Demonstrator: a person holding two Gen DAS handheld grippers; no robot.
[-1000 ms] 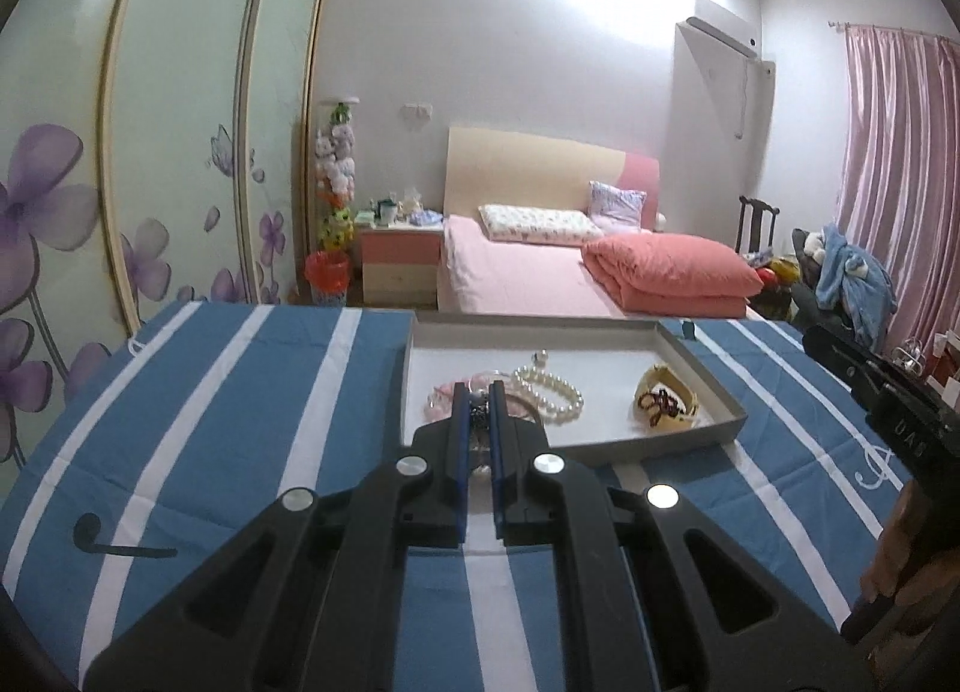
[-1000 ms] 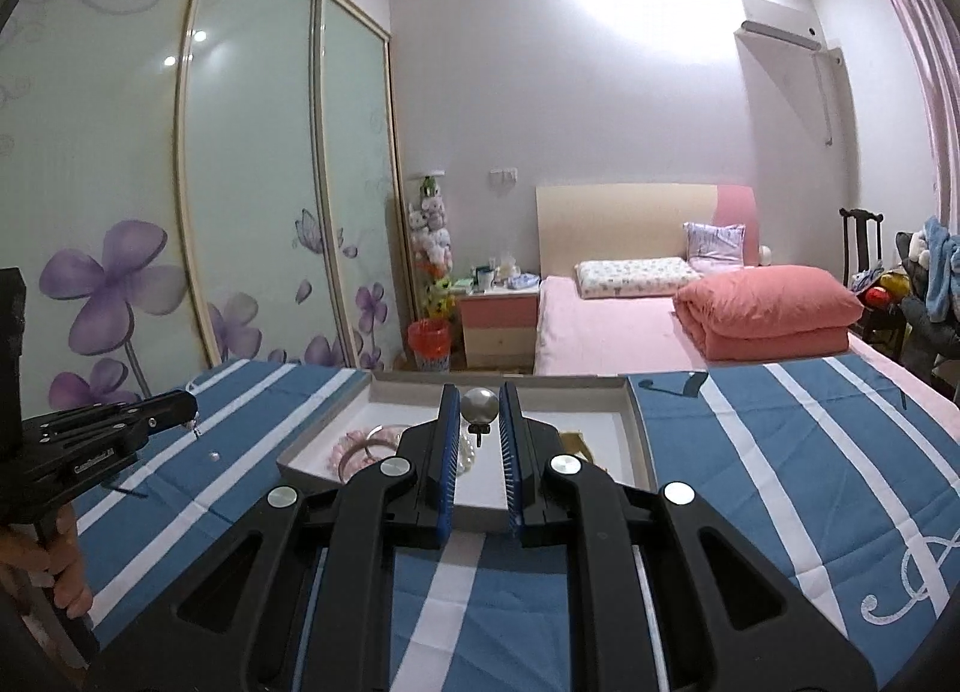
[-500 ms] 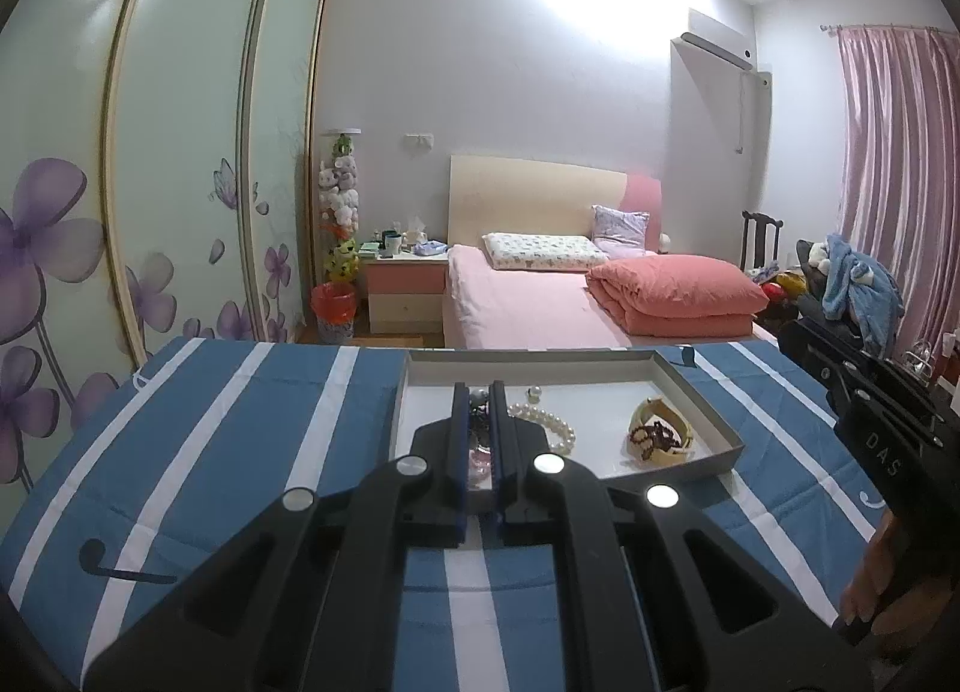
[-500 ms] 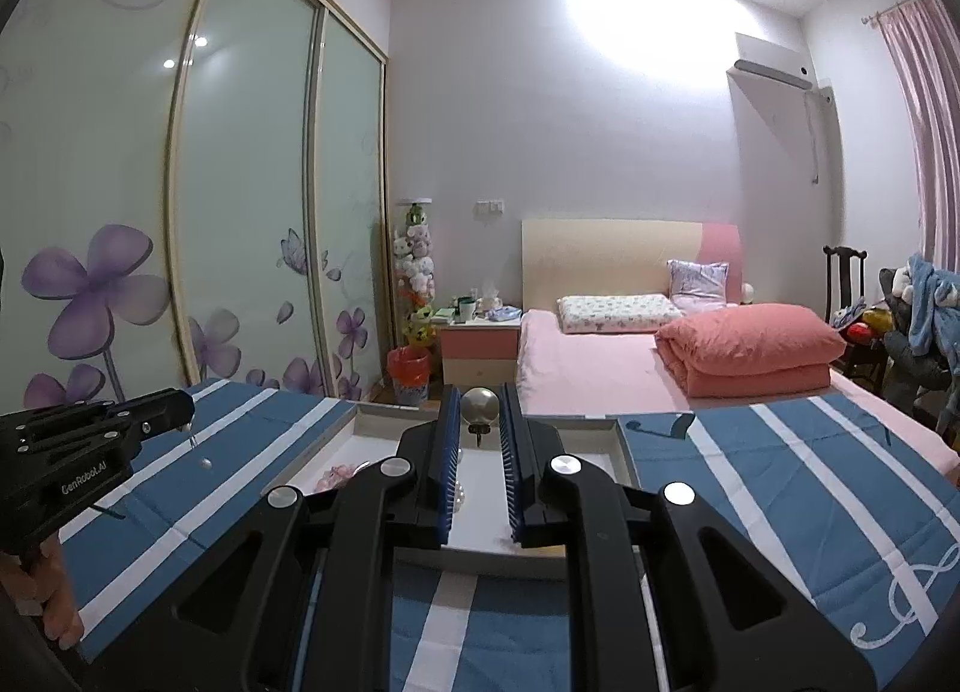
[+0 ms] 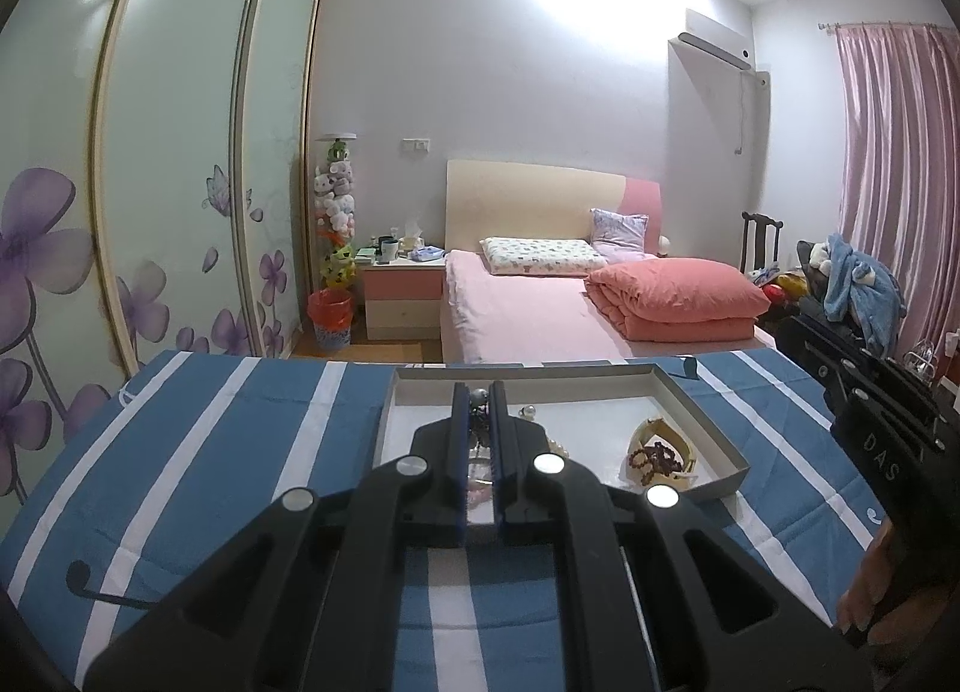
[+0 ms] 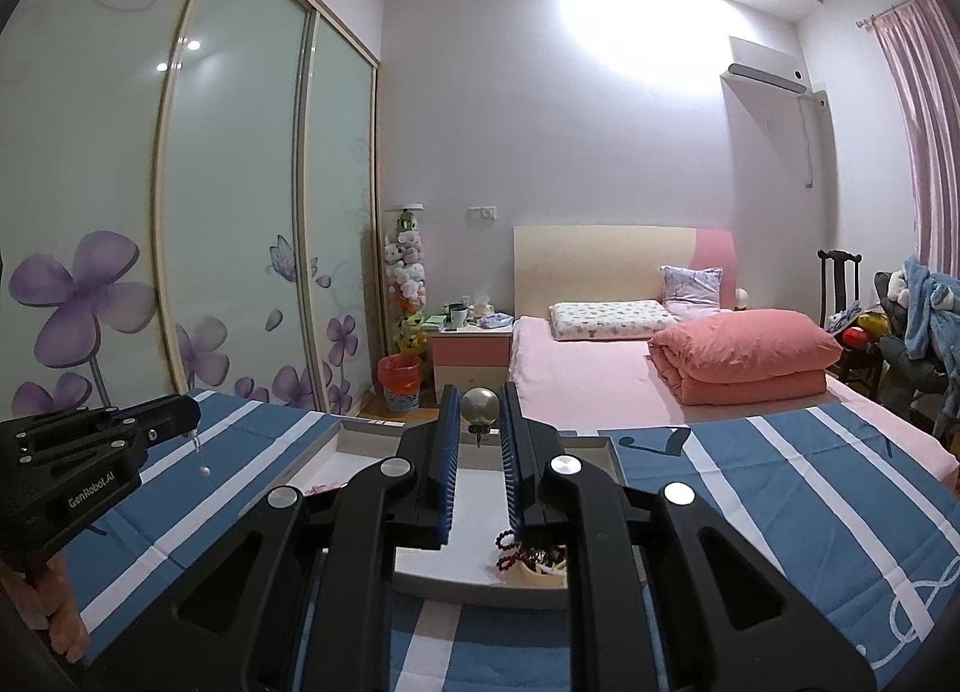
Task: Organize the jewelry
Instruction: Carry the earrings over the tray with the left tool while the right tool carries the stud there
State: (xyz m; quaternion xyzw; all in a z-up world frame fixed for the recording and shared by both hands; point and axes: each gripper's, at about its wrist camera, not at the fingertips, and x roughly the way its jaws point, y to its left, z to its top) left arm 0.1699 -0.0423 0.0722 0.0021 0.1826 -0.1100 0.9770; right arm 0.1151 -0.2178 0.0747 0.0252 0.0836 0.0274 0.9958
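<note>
A shallow grey-white tray [image 5: 702,422] sits on a blue-and-white striped cloth. It holds a cream bangle with dark red beads [image 5: 657,455] and part of a pearl strand [image 5: 555,443]. My left gripper [image 5: 479,392] is shut on a small silvery dangling piece of jewelry [image 5: 478,399] above the tray; from the right wrist view [image 6: 186,431] a thin drop with a pearl [image 6: 204,471] hangs from it. My right gripper [image 6: 480,401] is shut on a grey ball-shaped earring [image 6: 480,407] above the tray [image 6: 360,434]. The dark beads [image 6: 528,557] lie below it.
The striped cloth [image 5: 240,440] covers the surface around the tray. Behind it stand a pink bed [image 5: 540,308], a bedside cabinet [image 5: 402,296], a flowered sliding wardrobe [image 5: 150,212] on the left, and a chair with clothes [image 5: 858,290] on the right.
Both grippers have risen and tilted up with their jewelry still held. The tray now sits lower and looks smaller in both views, and more of the room shows.
</note>
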